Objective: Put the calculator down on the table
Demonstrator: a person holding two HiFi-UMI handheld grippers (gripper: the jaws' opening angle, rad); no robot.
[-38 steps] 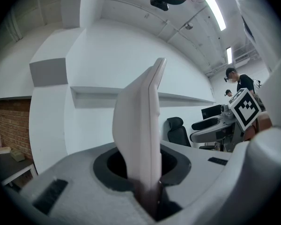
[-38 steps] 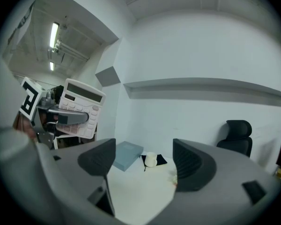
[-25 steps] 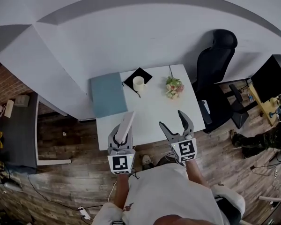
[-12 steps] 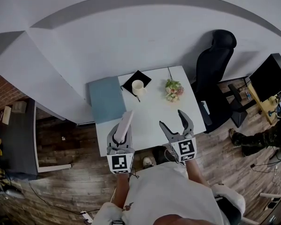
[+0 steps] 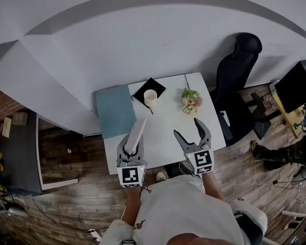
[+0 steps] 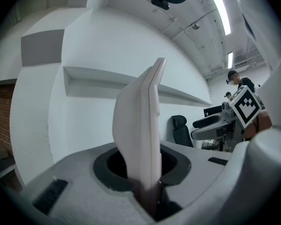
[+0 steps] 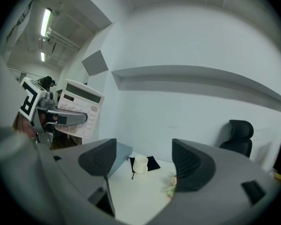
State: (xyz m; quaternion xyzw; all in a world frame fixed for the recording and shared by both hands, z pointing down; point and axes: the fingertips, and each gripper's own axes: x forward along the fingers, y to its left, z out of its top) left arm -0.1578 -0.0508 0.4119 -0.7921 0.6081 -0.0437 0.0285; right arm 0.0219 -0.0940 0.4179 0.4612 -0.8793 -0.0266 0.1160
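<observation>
White table [image 5: 166, 122]; on it a grey-blue folder [image 5: 115, 110]; black cloth [image 5: 149, 88]; flower sprig [image 5: 190, 100].

Left gripper [image 5: 133, 141] clamped, right gripper [image 5: 186, 128] agape

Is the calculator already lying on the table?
No, the left gripper holds the calculator edge-up in the air above the white table.

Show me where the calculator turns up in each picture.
Head view: calculator, lower centre-left, standing in the left gripper.
Left gripper view: calculator dead centre, edge-on between the shut jaws.
Right gripper view: calculator far left, keys facing the camera.
Shared landmark: the black office chair, in all three.
</observation>
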